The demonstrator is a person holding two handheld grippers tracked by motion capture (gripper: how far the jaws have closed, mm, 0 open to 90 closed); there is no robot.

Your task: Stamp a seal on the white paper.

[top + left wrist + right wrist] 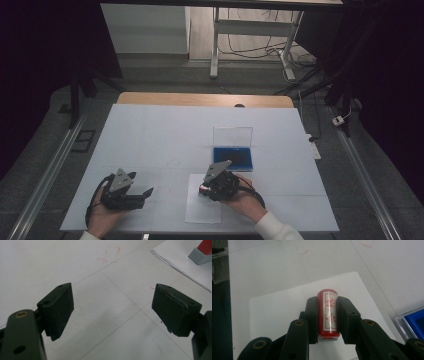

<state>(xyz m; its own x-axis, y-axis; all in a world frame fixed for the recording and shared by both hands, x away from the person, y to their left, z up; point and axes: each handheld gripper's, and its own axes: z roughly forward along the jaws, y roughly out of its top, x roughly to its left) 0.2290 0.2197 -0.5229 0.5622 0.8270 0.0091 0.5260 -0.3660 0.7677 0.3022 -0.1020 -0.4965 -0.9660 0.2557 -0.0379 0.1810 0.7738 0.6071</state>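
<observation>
Matte black right tool (327,315) clamps glossy red cylindrical stamp (327,312) above flat paper sheet (277,310).

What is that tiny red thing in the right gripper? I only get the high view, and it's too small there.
Observer: In the right gripper view, it's a red cylindrical stamp with a white label bearing red characters, squeezed by the right gripper.
Operator: Is the left gripper holding something too?
Observer: No. In the left gripper view, the left gripper has its fingers wide apart, nothing between them.
Operator: Anything else there?
Observer: A faint red pen scribble on the white table.
</observation>
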